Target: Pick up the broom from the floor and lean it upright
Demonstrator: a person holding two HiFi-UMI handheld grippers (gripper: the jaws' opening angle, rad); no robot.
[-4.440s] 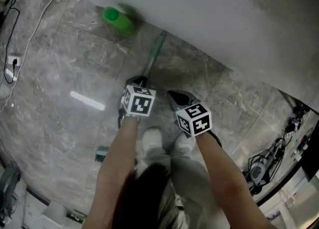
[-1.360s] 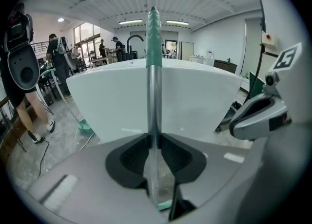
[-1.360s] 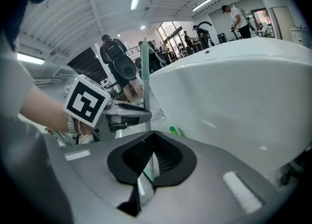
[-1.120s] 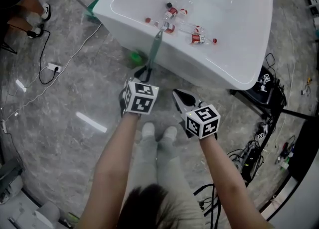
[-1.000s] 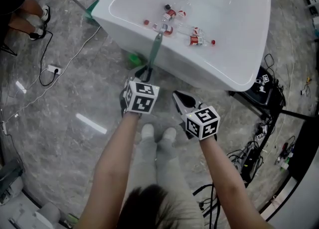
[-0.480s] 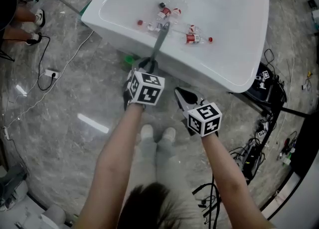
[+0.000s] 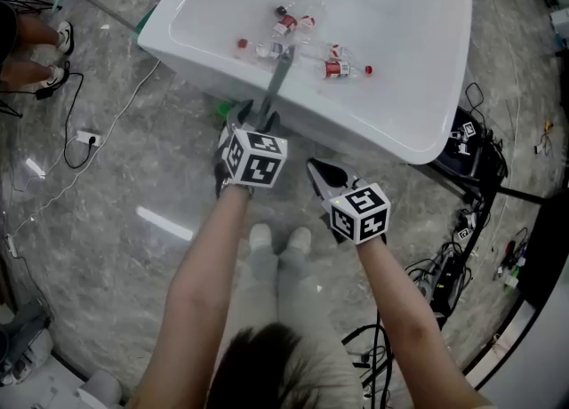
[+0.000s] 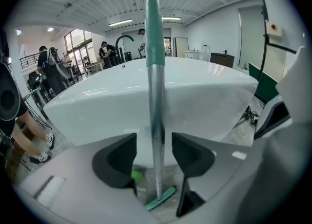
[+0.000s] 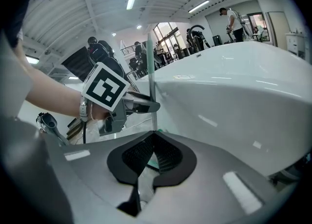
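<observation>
The broom (image 7: 274,83) stands upright, its silver handle with a green grip (image 8: 155,33) resting against the white bathtub's rim (image 7: 382,142). Its green head (image 8: 162,198) sits on the floor below. My left gripper (image 7: 254,119) is around the handle (image 8: 156,121) and its jaws are opening: both pads stand apart from the shaft, with gaps on each side. My right gripper (image 7: 316,170) hangs to the right of it, shut and empty (image 9: 152,156). The right gripper view shows the left gripper (image 9: 140,105) at the handle beside the tub wall (image 9: 234,96).
Several small bottles (image 7: 302,32) lie inside the tub. A green bottle (image 7: 224,109) lies on the floor by the tub's base. Cables and a socket (image 7: 87,138) run at the left, more cables (image 7: 460,220) at the right. A person's feet (image 7: 55,41) are at the far left.
The left gripper carried the handle forward against the tub rim, then its jaws spread off the shaft. The right gripper stayed shut beside it.
</observation>
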